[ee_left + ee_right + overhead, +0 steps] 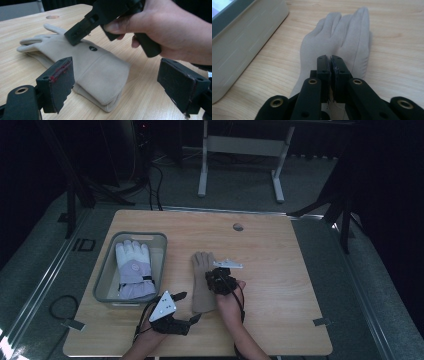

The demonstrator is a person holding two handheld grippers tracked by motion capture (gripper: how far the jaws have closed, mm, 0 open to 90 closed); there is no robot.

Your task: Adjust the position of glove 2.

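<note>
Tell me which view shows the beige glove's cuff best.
The left gripper view: the beige glove lies close, its cuff open toward the camera. The high view shows the whole glove small, the cuff hard to make out. The right gripper view shows its fingers beyond the shut jaws.

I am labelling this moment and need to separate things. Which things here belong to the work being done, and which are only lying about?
Part of the work:
- beige glove, flat on the table
- right claw, shut over the glove
- left claw, open by the glove's cuff
- probably the grey bin holding a white and lilac ski glove

Lying about:
- tape pieces on the table
</note>
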